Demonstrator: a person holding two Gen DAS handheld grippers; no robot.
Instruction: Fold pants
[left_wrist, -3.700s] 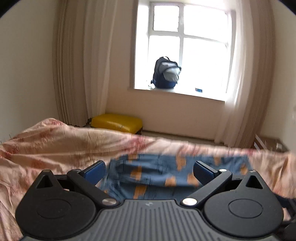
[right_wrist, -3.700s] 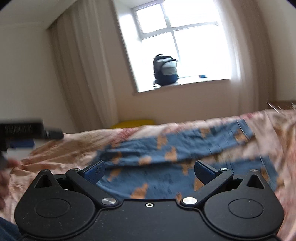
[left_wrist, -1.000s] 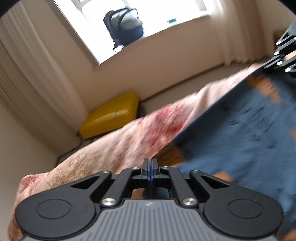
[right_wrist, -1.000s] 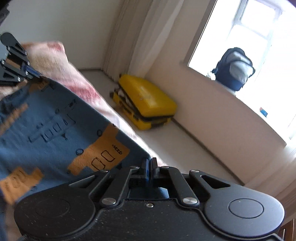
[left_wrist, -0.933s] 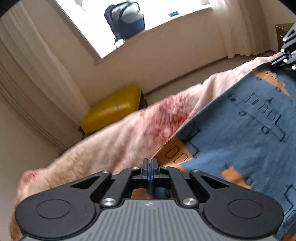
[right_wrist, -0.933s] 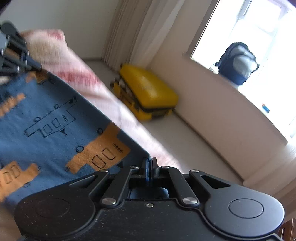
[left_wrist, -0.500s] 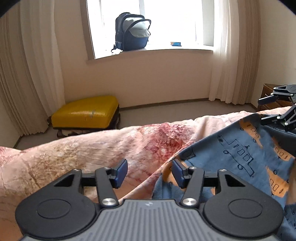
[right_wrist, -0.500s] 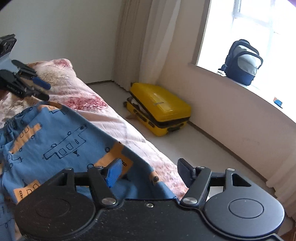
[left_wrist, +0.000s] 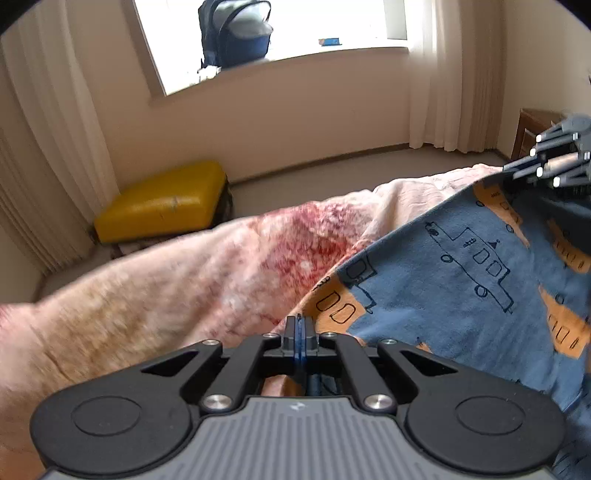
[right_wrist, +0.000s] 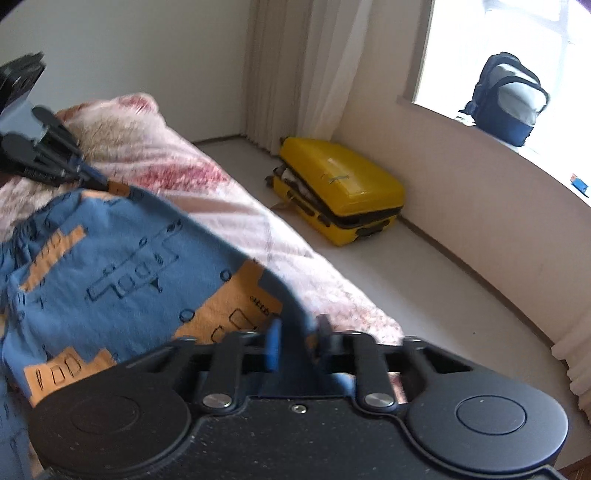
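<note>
Left tool (left_wrist: 300, 325) sits pinched flat at the near corner of the pants (left_wrist: 461, 280), though whether cloth actually lies between its closed pads we cannot tell from its own view; across the garment, the right tool (right_wrist: 295, 336) is closing its narrow jaws with a blue edge of fabric between them. We see the pants spread on the pink blanket (left_wrist: 184, 288) of the bed, near its far side. Our worry is the grip: if either tool has caught only a thin hem, the corner may slip as we lift, leaving a skewed fold. Blanket could get pinched too. Beyond, a yellow suitcase (right_wrist: 343, 192) lies on the floor, clear of us.
</note>
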